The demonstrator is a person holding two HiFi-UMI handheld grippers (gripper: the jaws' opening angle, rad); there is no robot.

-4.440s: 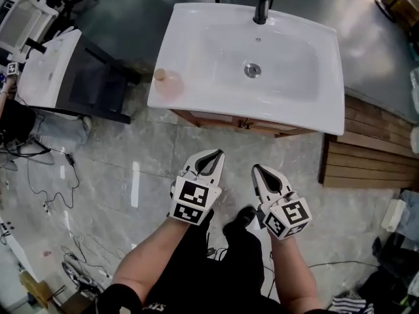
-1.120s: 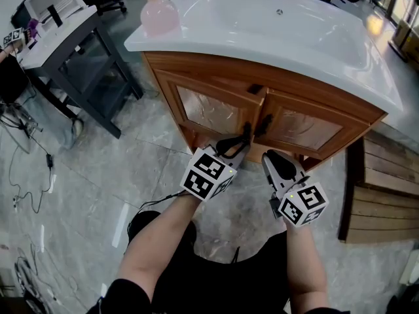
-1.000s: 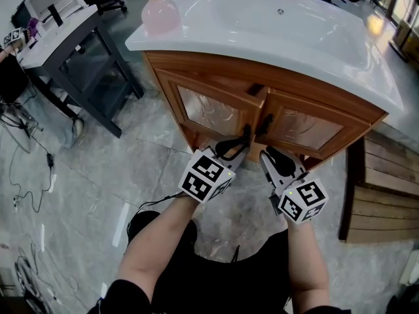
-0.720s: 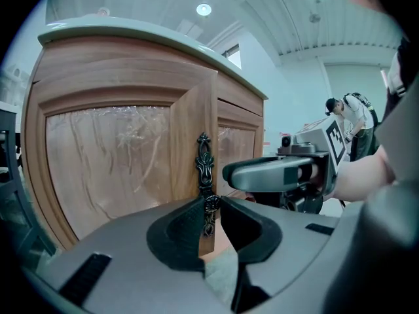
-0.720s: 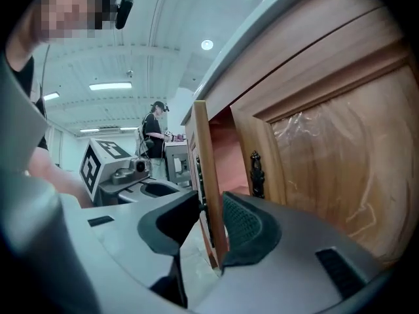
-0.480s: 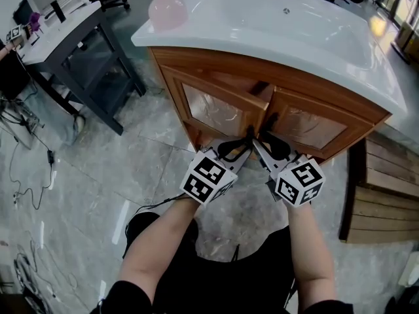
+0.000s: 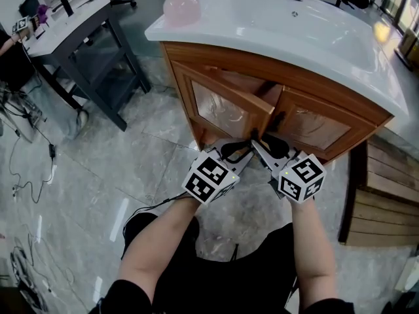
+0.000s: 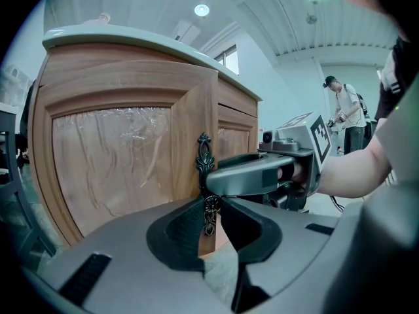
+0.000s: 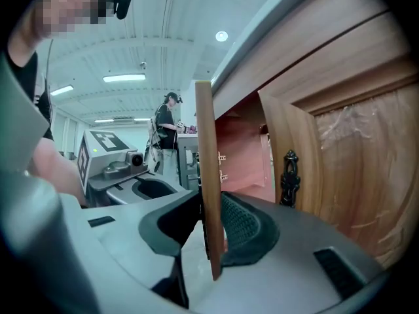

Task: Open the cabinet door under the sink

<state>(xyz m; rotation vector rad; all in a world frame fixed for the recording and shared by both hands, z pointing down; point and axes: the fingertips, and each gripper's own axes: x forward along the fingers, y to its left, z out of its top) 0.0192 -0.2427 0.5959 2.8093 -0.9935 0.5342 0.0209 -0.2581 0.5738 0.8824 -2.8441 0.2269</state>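
Note:
The wooden cabinet under the white sink (image 7: 262, 41) has two glass-panelled doors. The left door (image 7: 226, 110) stands ajar and the right door (image 7: 314, 126) is closed. My left gripper (image 7: 243, 148) is shut on the left door's dark hanging handle (image 8: 210, 208), below its ornate plate. My right gripper (image 7: 260, 142) is right beside it, and its jaws have just been closing with the left door's free edge (image 9: 208, 175) between them, the pads against both faces. In the right gripper view, the right door's handle (image 9: 289, 175) hangs untouched.
A pink bottle (image 7: 181, 6) stands on the sink's left corner. A dark table (image 7: 72, 25) is at the left and wooden slats (image 7: 380, 195) lie at the right. Cables (image 7: 26, 169) trail over the marble floor. A person (image 8: 344, 110) stands far off.
The left door has swung further out from the cabinet. My right gripper has moved left from below the right door to the left door's edge, beside the left gripper.

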